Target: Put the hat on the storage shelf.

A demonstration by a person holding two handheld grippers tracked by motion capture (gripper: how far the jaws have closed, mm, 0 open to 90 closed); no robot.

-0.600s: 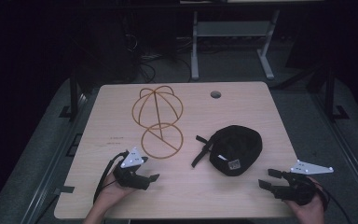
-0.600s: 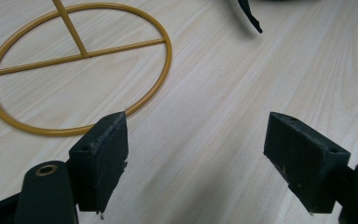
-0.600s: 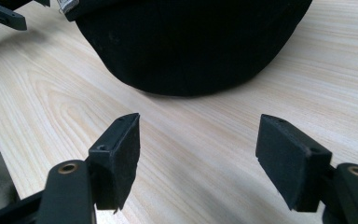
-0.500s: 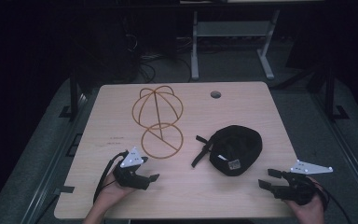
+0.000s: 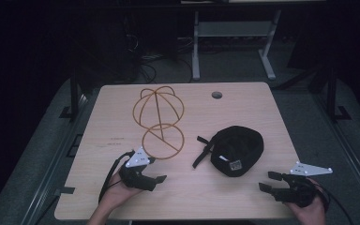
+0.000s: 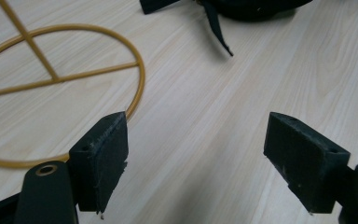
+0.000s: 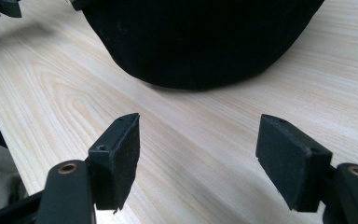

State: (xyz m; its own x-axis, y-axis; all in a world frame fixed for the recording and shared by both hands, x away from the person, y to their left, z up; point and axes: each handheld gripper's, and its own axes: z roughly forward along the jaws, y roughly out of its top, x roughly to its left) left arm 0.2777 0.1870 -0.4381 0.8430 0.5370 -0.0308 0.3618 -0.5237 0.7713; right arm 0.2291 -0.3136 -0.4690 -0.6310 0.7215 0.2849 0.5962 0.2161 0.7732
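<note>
Both tools released and empty: left tool (image 5: 155, 179) beside gold wire hat stand (image 5: 158, 123), right tool (image 5: 268, 181) facing black fabric cap (image 5: 238, 149), likely staged to grab.

**What we cannot make out**

Taking the black fabric cap (image 5: 238, 150) as our landmark: in the right gripper view the picture's top edge cuts off its crown (image 7: 200, 42), and in the left gripper view we get just a sliver of it at the top edge, with a black strap (image 6: 216, 28) trailing down from it. The small white label (image 5: 235, 165) on the cap's near side carries print too small for us to read. Left of the cap, the gold wire hat stand's ring base (image 6: 60, 79) runs off the left gripper view's left edge. Beyond the cap, the floor behind the light wooden table (image 5: 192, 197) is too dark for us to tell apart.
</note>
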